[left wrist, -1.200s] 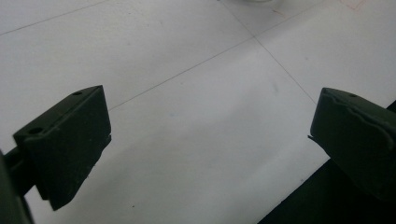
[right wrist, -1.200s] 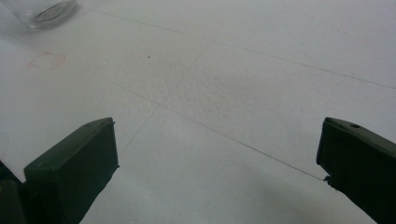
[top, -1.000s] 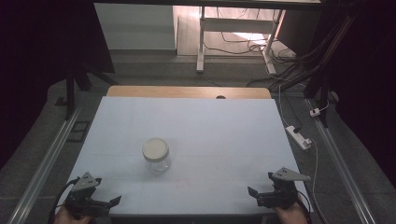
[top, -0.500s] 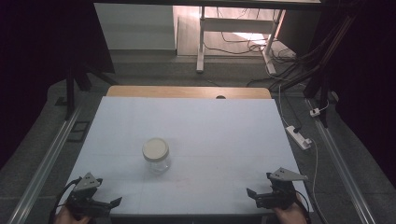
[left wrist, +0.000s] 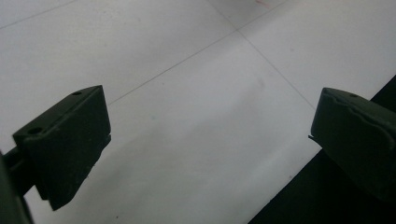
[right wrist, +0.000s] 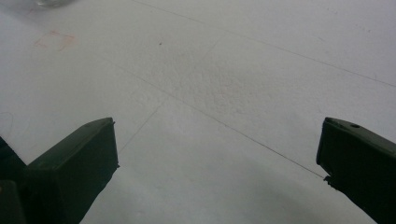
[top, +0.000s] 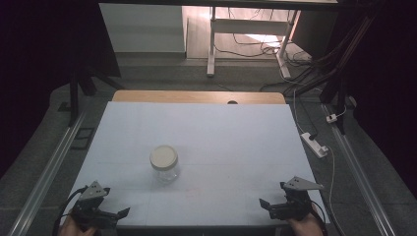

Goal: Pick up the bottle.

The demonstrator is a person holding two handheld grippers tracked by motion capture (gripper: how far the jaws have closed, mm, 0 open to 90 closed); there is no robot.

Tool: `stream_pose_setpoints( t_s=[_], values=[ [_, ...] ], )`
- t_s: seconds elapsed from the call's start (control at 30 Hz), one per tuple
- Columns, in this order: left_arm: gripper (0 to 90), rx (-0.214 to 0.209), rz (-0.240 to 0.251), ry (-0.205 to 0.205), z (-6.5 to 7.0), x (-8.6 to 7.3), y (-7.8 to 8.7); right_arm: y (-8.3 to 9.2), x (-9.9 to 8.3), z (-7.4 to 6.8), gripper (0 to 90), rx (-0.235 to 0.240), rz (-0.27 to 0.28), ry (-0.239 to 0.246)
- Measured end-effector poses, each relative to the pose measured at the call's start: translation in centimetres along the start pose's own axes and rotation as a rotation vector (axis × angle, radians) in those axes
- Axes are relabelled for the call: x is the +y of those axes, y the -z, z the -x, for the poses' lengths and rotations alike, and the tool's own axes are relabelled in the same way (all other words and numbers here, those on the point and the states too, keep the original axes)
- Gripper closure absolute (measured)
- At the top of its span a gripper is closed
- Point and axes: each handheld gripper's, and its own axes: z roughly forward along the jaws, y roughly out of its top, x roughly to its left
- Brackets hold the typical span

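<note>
Almost nothing has changed over the last second: your left gripper (top: 105, 215) and right gripper (top: 275, 207) stay parked at the near corners of the table, the right one having crept only a touch inward. Both have their jaws spread wide with nothing between them, as each gripper view shows bare white surface between its two black jaws. The glass jar (top: 164, 164), with its pale round lid on, has not moved; it stands upright a little left of centre, well apart from both grippers and somewhat nearer your left one. That suggests the work on the jar has not yet begun (the first reach is still ahead of you). The table (top: 206, 128) is covered by a white sheet crossed by faint fold lines, with a wooden strip (top: 196, 97) showing along its far edge. Around it the room is dark; a power strip (top: 314, 144) lies on the grey floor to the right, and cables trail beneath a white frame (top: 246, 27) further back.
</note>
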Motion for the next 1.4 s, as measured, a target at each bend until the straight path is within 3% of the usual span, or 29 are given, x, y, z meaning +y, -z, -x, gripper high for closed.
stream_pose_setpoints(
  t_s=[0.47, 0.73, 0.97, 1.2, 1.4],
  values=[
    [0.0, -0.007, 0.038, -0.032, 0.3, 0.9, 0.0, -0.1, 0.0, 0.0, 0.0, 0.0, -0.006, 0.004],
    [0.0, -0.045, 0.055, -0.052, 0.0, 1.7, -0.4, -0.1, 0.0, 0.0, 0.0, 0.0, -0.011, 0.006],
    [0.0, -0.064, 0.112, -0.076, -0.2, 2.6, -1.1, -0.2, 0.1, 0.0, 0.0, 0.002, -0.012, 0.006],
    [0.0, -0.067, 0.106, -0.073, -0.1, 3.5, -1.9, -0.2, 0.1, 0.0, 0.0, 0.003, -0.017, 0.01],
    [0.0, -0.068, 0.107, -0.107, 0.3, 4.7, -2.7, -0.3, 0.1, -0.1, 0.0, 0.003, -0.022, 0.009]
  ],
)
